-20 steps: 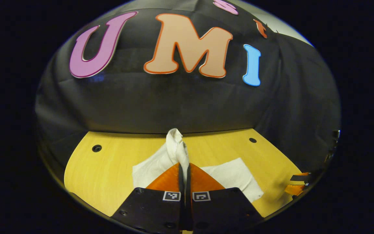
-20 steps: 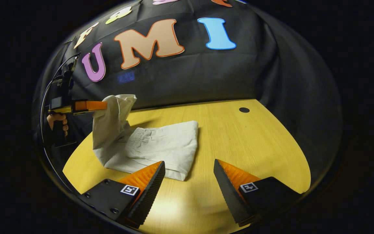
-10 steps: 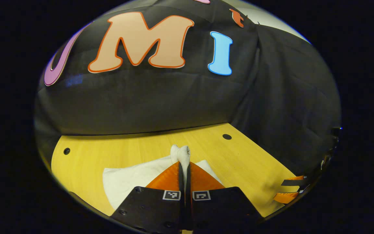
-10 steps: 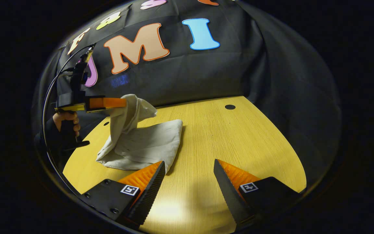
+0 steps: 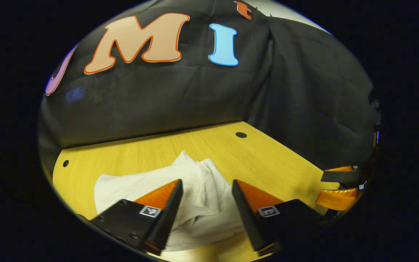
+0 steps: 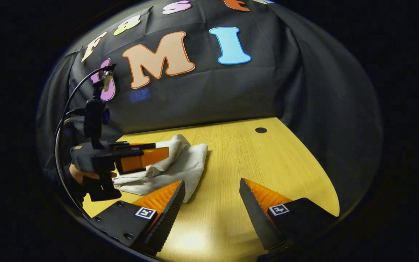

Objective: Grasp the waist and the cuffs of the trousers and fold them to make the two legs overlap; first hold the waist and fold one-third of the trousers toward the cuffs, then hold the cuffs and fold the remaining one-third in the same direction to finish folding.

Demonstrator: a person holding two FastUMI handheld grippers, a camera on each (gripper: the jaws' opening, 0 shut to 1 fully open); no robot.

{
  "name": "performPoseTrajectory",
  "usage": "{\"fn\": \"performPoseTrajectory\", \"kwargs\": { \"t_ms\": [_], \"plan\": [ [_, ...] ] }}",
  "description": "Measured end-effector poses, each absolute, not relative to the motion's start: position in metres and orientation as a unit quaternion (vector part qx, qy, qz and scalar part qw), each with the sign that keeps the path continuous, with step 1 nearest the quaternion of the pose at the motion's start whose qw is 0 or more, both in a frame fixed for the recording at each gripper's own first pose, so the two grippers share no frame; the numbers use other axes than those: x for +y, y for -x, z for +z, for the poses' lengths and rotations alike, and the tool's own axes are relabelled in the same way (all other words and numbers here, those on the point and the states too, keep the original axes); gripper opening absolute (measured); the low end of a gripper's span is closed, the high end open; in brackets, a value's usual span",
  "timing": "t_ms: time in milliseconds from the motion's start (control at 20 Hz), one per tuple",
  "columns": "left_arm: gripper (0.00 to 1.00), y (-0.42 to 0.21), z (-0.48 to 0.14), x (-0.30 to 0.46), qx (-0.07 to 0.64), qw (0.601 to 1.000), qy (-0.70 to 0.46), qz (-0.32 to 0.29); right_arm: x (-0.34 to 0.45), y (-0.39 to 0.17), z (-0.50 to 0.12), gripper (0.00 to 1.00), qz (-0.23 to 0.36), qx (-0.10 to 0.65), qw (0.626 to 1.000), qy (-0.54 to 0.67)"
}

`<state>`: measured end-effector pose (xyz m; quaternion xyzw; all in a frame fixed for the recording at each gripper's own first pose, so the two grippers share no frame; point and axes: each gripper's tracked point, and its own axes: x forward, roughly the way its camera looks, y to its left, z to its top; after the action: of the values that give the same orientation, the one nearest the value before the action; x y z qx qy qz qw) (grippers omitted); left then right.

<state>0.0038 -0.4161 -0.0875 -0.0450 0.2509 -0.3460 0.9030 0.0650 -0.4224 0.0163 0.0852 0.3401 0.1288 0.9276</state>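
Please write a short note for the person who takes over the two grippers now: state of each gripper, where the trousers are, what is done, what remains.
Left hand-held gripper: open, low over the trousers, holding nothing.
Right hand-held gripper: open, empty, above the bare table to the right of the trousers.
Trousers: a folded white bundle lying on the table, the top layer bunched up rather than flat.
Done: the folds appear to be laid and the cloth is released.
Left: probably only smooth the rumpled top layer and check that the edges line up; then draw both grippers away.
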Motion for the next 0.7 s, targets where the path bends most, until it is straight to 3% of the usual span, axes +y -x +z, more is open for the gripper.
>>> {"fn": "performPoseTrajectory", "kwargs": {
  "t_ms": [100, 450, 700],
  "plan": [
    [0.97, -0.011, -0.071, -0.391, 0.226, 0.922, 0.039, -0.312, -0.421, -0.076, 0.034, 0.97, 0.122, 0.313, 0.938, -0.084],
    [0.96, -0.026, 0.022, -0.264, 0.087, 0.972, -0.049, -0.213, -0.389, -0.093, 0.14, 0.96, 0.114, 0.181, 0.973, -0.087],
    [0.96, -0.016, 0.057, -0.195, 0.068, 0.986, 0.002, -0.151, -0.355, -0.091, 0.202, 0.92, 0.114, 0.107, 0.983, -0.091]
  ]
}}
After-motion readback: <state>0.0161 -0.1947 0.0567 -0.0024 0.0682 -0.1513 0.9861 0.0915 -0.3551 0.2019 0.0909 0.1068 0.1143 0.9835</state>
